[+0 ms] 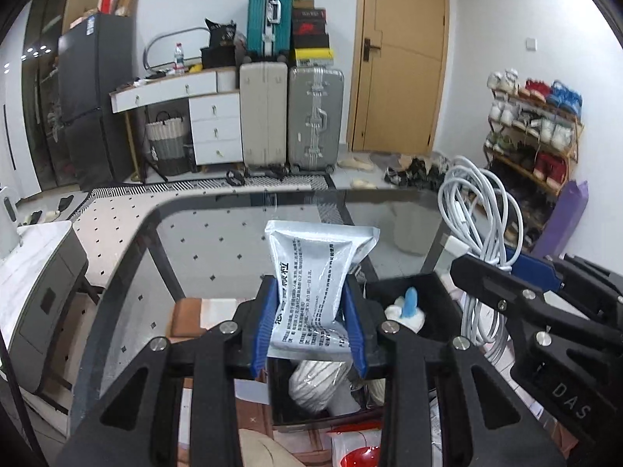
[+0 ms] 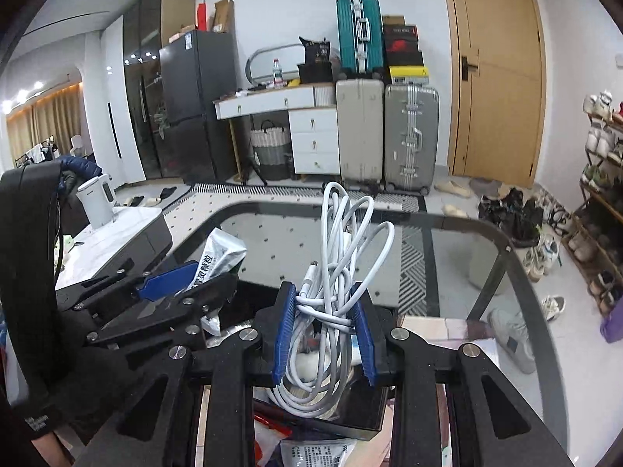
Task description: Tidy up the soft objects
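Both jaws grip: left gripper (image 1: 309,323) holds a silver pouch (image 1: 317,272), right gripper (image 2: 323,330) a white cable (image 2: 335,272), above the black box (image 1: 409,292); neither is placed yet.

Three suitcases (image 1: 316,118); one pouch (image 1: 317,272); one cable (image 2: 338,272).

1. Your left tool (image 1: 310,323) has matt black plastic arms, shiny metal rivets and ribbed blue pads; the pads pinch a silver foil sachet (image 1: 317,272), crinkled and glossy, printed in black.
2. Your right tool (image 2: 325,334) is built of the same stuff and clamps a white cable bundle (image 2: 342,257) with a smooth, slightly shiny plastic sheath.
3. The desk (image 1: 218,241) under you is dark glass, highly reflective, with the patterned floor showing through.
4. The black bin (image 1: 440,292) below looks like smooth plastic.
5. The door (image 1: 401,58) behind is matt wood; the grey suitcase (image 1: 315,116) has ribbed, metal-trimmed shells.
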The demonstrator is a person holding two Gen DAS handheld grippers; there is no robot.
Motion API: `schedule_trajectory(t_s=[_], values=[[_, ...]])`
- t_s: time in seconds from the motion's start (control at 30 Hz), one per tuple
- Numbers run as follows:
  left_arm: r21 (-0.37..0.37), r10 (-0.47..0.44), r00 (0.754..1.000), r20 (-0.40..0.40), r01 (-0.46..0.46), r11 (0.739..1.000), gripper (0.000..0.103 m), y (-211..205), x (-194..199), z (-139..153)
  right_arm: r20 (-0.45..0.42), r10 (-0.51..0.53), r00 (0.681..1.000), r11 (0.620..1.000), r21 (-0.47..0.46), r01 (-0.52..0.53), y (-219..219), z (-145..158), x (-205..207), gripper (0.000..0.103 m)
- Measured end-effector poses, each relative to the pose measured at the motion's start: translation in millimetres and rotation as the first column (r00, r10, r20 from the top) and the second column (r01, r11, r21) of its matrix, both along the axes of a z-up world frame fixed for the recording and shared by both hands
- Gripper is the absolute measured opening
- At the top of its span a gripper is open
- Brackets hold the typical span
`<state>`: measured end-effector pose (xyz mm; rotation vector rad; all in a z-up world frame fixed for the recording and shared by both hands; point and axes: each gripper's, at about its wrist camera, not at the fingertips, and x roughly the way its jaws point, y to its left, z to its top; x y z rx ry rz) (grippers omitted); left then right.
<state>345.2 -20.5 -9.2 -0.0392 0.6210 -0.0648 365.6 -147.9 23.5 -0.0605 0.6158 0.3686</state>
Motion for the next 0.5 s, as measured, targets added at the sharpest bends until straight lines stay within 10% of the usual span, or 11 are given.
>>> schedule_trajectory(t_s=[0.5], values=[[-0.016, -0.038, 0.995, -0.096, 0.036, 0.999, 0.032, -16, 15, -24, -0.1, -0.011, 0.995, 1.0, 0.021, 0.013, -7, -42, 22, 0.029]])
